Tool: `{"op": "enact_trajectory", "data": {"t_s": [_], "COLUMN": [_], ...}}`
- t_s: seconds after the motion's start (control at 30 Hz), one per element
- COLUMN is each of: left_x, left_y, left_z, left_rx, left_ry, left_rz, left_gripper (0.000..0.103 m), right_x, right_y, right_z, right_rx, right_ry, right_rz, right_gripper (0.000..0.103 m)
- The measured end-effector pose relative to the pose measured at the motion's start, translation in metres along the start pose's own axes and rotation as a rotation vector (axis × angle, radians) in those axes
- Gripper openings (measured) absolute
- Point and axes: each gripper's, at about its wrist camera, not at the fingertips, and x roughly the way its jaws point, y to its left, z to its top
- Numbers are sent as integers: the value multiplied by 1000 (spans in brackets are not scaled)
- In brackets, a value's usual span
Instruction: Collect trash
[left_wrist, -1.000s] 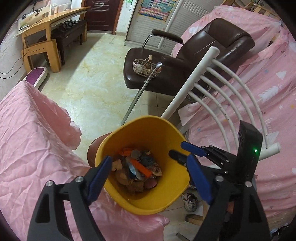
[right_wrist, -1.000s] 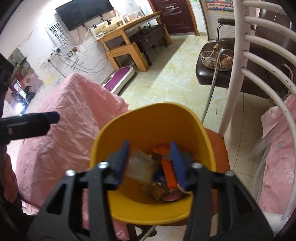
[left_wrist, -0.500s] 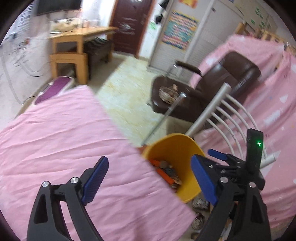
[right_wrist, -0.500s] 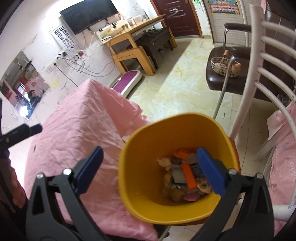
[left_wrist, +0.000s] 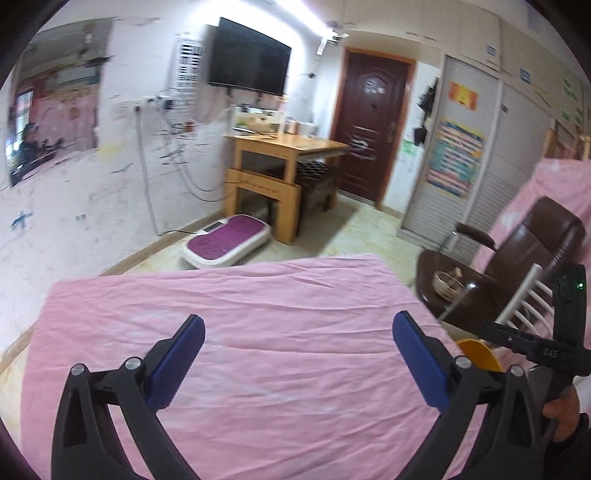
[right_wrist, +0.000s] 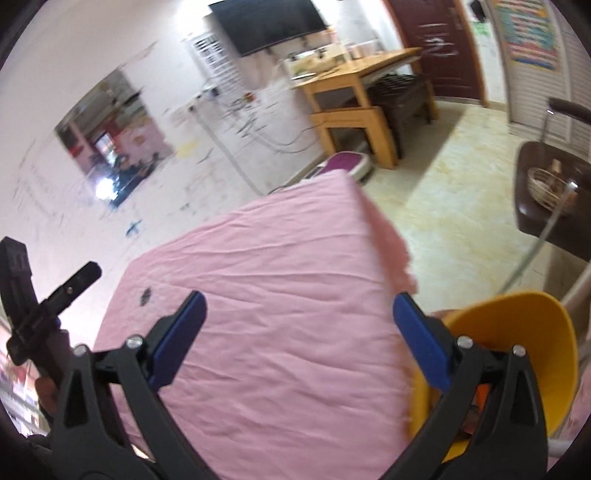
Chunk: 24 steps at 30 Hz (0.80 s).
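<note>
The yellow bin (right_wrist: 535, 332) stands beside the pink-covered table (right_wrist: 277, 258), low on the right in the right wrist view, with an orange scrap (right_wrist: 484, 393) showing inside. Only its rim (left_wrist: 476, 350) shows in the left wrist view. My left gripper (left_wrist: 298, 321) hovers over the pink cloth (left_wrist: 221, 288); its jaws are opening and nothing is between them. My right gripper (right_wrist: 299, 297) is open and empty above the table's edge, its right finger in front of the bin. A small dark speck (right_wrist: 144, 294) lies on the cloth.
A brown armchair (left_wrist: 532, 243) carrying a wicker basket (left_wrist: 447, 282) stands right of the table, with a white slatted chair (left_wrist: 524, 299) by the bin. Beyond are a wooden desk (left_wrist: 288, 147), a purple-topped platform (left_wrist: 225, 240) on the tiled floor, and a dark door (left_wrist: 369, 129).
Both grippers rose and swung left from above the bin to over the pink cloth. The right jaws opened wide and let go of a crumpled clear piece; the left jaws spread wider.
</note>
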Motion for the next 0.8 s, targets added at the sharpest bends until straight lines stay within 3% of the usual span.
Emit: {"op": "enact_trajectory", "data": {"t_s": [0.4,0.8], "left_x": [-18,-51], "left_y": [91,105], "left_z": [-12,-45], "left_rx": [-101,-117], "left_ry": [-9,38], "left_rz": [135,161], "left_gripper": [97,97], "right_x": [45,31], "right_y": [78,131], "right_z": [-1,-44], "right_rx": [-132,-247], "right_ry": [33,-16], "right_rz": [2,-6], "right_gripper": [97,97]}}
